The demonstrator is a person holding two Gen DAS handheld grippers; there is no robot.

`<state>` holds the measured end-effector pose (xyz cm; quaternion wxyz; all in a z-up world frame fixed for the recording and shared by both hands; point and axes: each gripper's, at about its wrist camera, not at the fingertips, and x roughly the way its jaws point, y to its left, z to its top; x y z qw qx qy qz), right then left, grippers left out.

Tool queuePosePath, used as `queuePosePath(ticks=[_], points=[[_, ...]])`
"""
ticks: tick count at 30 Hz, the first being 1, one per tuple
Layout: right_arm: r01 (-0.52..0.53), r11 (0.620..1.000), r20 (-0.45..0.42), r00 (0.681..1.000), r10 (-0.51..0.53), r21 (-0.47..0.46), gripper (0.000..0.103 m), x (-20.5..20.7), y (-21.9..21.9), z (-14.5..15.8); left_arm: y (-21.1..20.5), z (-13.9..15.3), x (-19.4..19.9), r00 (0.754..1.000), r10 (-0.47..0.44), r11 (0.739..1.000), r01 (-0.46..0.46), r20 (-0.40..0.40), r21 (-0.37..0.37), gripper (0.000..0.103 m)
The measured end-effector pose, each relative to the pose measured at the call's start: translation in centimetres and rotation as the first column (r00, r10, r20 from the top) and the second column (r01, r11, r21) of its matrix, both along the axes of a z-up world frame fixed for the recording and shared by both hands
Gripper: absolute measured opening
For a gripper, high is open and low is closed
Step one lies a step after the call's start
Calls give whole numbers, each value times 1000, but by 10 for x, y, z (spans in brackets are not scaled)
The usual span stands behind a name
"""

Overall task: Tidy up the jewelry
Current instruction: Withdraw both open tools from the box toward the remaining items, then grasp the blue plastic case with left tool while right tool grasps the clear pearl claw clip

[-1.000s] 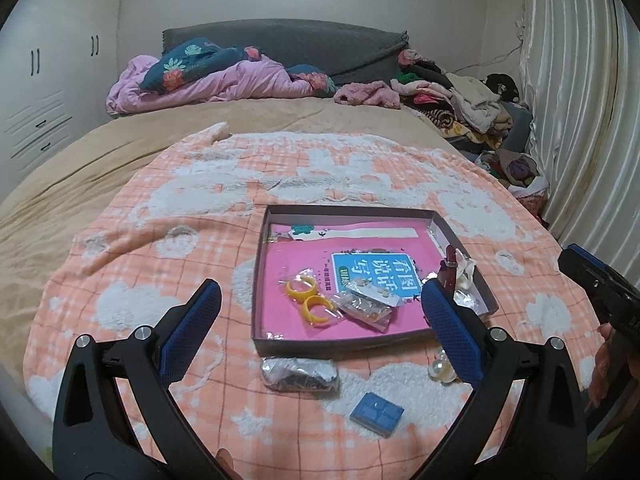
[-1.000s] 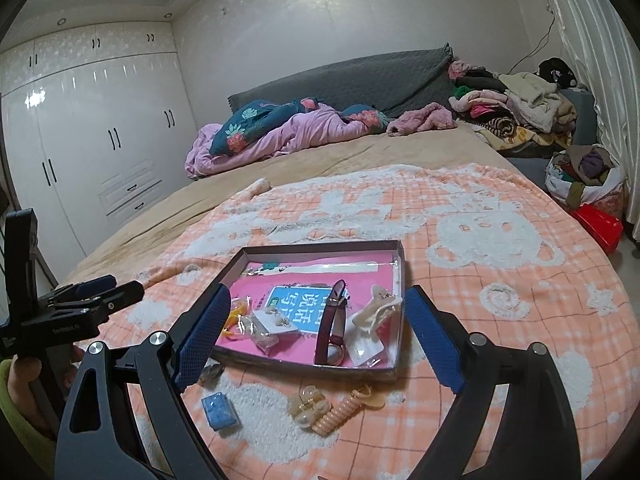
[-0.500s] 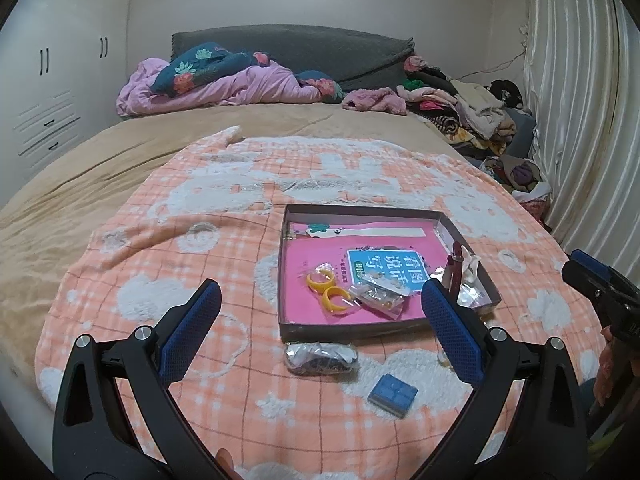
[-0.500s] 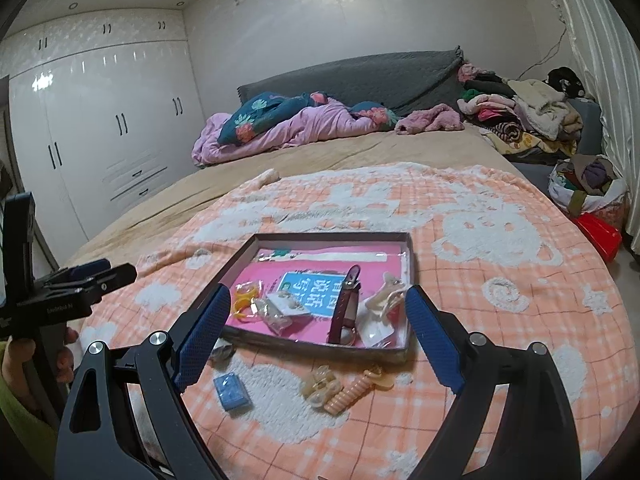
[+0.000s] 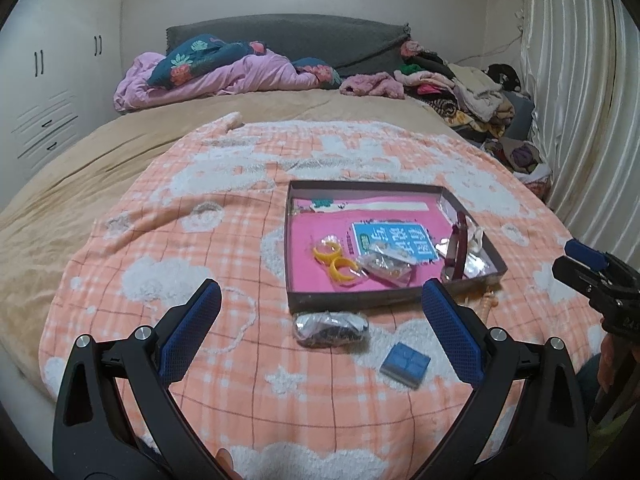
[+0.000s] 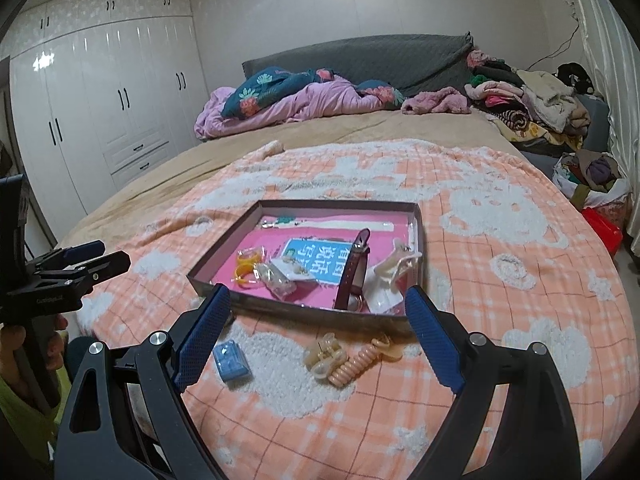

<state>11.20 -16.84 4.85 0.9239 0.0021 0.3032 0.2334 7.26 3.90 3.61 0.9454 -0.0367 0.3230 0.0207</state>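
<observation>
A shallow dark box with a pink floor lies on the orange checked blanket. In it are yellow rings, small clear bags, a maroon watch and a cream hair clip. In front of the box lie a silvery bag, a small blue case, a clear hair clip and a peach spiral hair tie. My left gripper is open and empty, above the blanket near the silvery bag. My right gripper is open and empty, above the clip and hair tie.
The blanket lies on a tan bed with a purple duvet and a heap of clothes at the head. White wardrobes stand at the left. A curtain and bags are at the right.
Both grippers have drawn back and up from the box, so it looks smaller and farther. The left view has shifted left. Both stay open; nothing on the blanket moved.
</observation>
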Motion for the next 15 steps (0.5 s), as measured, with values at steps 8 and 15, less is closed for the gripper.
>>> queuePosePath(ticks=[8, 15], points=[[-31, 998, -29, 999, 29, -52, 77, 1, 6, -15, -12, -18, -1, 998, -49, 999, 50, -45, 14, 94], [-57, 996, -65, 997, 53, -65, 75, 5, 9, -29, -27, -41, -1, 990, -102, 994, 104, -98, 18, 94]])
